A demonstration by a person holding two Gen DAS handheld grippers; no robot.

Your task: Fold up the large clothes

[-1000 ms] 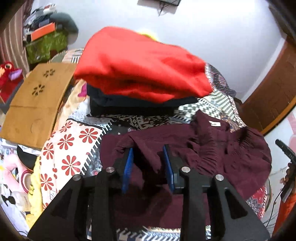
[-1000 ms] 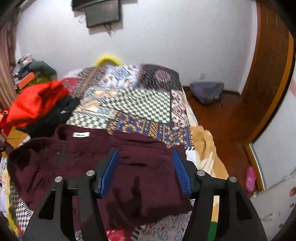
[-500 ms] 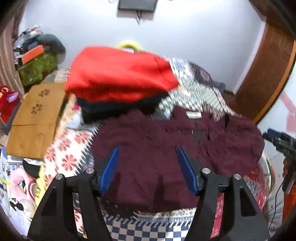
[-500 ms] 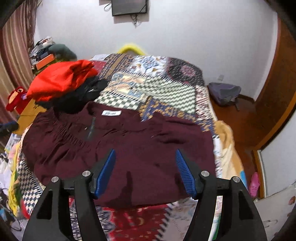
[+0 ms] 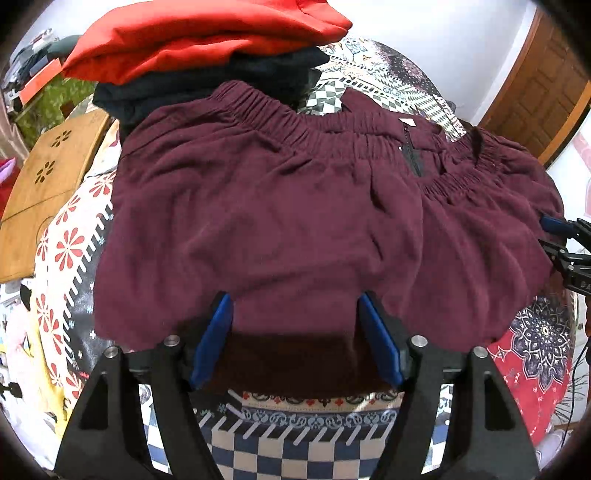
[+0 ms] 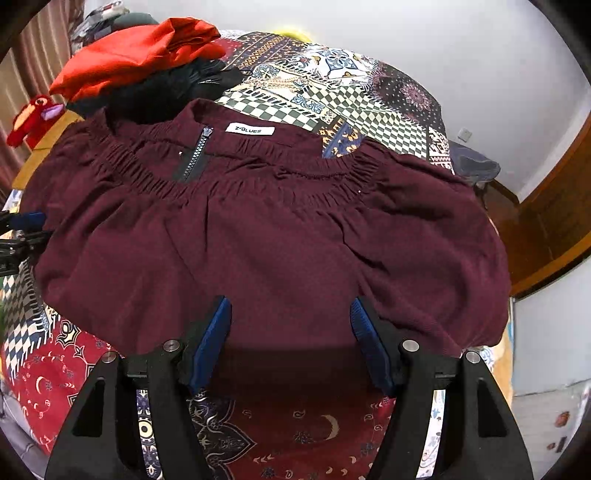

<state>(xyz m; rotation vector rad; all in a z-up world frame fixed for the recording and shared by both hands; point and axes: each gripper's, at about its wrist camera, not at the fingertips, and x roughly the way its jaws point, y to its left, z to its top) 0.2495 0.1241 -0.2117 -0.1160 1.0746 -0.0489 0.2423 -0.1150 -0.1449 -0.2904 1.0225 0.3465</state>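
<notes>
A maroon garment (image 5: 295, 206) with an elastic gathered waistband, a zipper and a white label lies spread flat on the patchwork bedspread (image 5: 295, 428); it also fills the right wrist view (image 6: 273, 236). My left gripper (image 5: 295, 325) is open, its blue pads straddling the garment's near hem on the left side. My right gripper (image 6: 290, 325) is open over the near hem on the right side. Each gripper shows at the edge of the other's view: the right one (image 5: 565, 243) and the left one (image 6: 22, 236). Neither holds cloth.
A folded red garment (image 5: 199, 33) lies on a dark folded one (image 5: 207, 85) behind the maroon garment. A cardboard box (image 5: 40, 188) sits left of the bed, a red plush toy (image 6: 33, 118) beside it. A wooden door (image 6: 554, 221) stands at right.
My left gripper opened and let go of the bunched maroon cloth. The garment now lies spread flat. Both grippers have moved down close to its near hem.
</notes>
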